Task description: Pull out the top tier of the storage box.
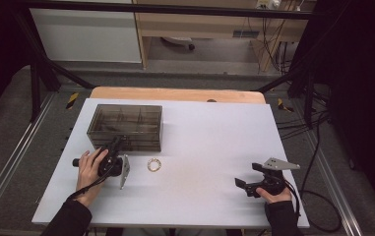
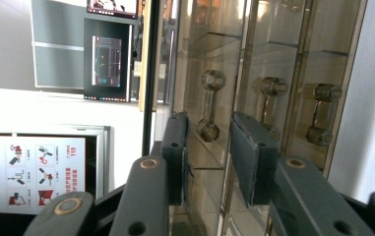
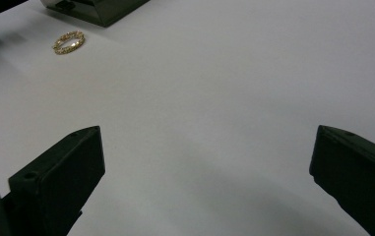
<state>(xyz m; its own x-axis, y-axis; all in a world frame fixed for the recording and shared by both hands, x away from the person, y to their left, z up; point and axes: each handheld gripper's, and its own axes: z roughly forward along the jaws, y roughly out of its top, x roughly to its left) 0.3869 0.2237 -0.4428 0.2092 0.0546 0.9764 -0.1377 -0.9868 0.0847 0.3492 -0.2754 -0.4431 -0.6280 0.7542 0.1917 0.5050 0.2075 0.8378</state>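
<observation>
A smoky see-through drawer box (image 1: pixel 125 127) stands at the back left of the white table (image 1: pixel 214 137). My left gripper (image 1: pixel 116 142) is turned on its side at the box's front face. In the left gripper view, the jaws stand a little apart on either side of a drawer handle (image 2: pixel 209 105), and the pads (image 2: pixel 246 147) are not touching it. Two more handles (image 2: pixel 268 105) sit to its right on the box front (image 2: pixel 273 49). A gold chain bracelet (image 1: pixel 154 164) (image 3: pixel 69 42) lies on the table just right of the left hand. My right gripper (image 1: pixel 248 175) (image 3: pixel 208 135) rests wide open at the front right with nothing between its jaws.
A wooden board edge (image 1: pixel 175 93) runs along the back of the table. Black frame posts (image 1: pixel 37 73) stand at the left and right, and cables (image 1: pixel 313 147) trail on the floor at the right. The box's corner (image 3: pixel 101 10) is at the top of the right gripper view.
</observation>
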